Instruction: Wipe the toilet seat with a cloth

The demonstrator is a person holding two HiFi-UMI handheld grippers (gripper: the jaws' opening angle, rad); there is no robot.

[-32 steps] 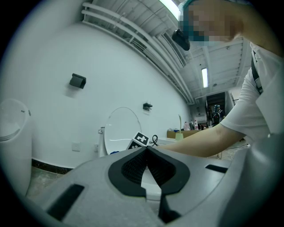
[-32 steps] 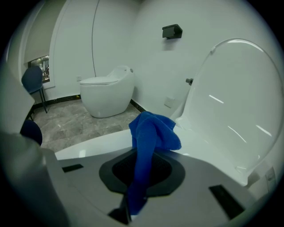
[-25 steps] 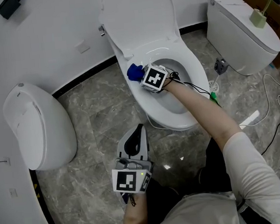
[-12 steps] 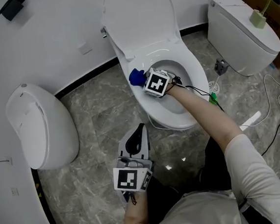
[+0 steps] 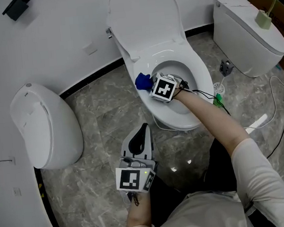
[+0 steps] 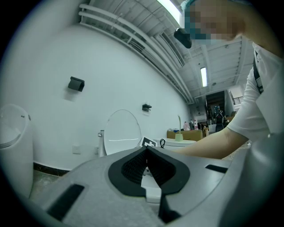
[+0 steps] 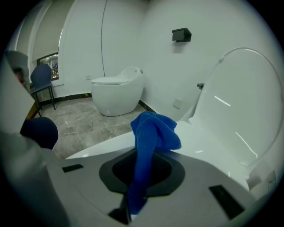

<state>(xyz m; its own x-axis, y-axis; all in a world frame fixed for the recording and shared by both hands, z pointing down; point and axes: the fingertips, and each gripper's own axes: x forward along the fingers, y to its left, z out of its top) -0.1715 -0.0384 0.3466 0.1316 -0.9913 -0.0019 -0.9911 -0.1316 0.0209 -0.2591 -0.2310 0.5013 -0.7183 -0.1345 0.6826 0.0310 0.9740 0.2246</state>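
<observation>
Grey marble floor (image 5: pixel 97 119), white wall. Right tongs (image 5: pixel 149 83) clenched on the blue cloth (image 5: pixel 141 80) at the seat's (image 5: pixel 203 82) left rim, apparently mid-wipe. Left tongs (image 5: pixel 140 135) closed, empty. Next: drag cloth along the rim.

- The white ceramic toilet (image 5: pixel 203 87) stands against the wall, with its lid (image 5: pixel 144 10) raised behind the bowl.
- The blue cloth (image 5: pixel 142 80) lies on the toilet's left rim, pinched in the right gripper (image 5: pixel 150 83).
- The left gripper (image 5: pixel 139 134) is over the floor before the toilet.
- A rounded white closed toilet (image 5: pixel 45 124) stands to its left and a white lidded toilet (image 5: pixel 246 25) to its right.

White wall (image 5: pixel 59 28), black skirting (image 5: pixel 92 73), grey marble floor (image 5: pixel 98 127), a closed white toilet (image 5: pixel 45 124) at left
</observation>
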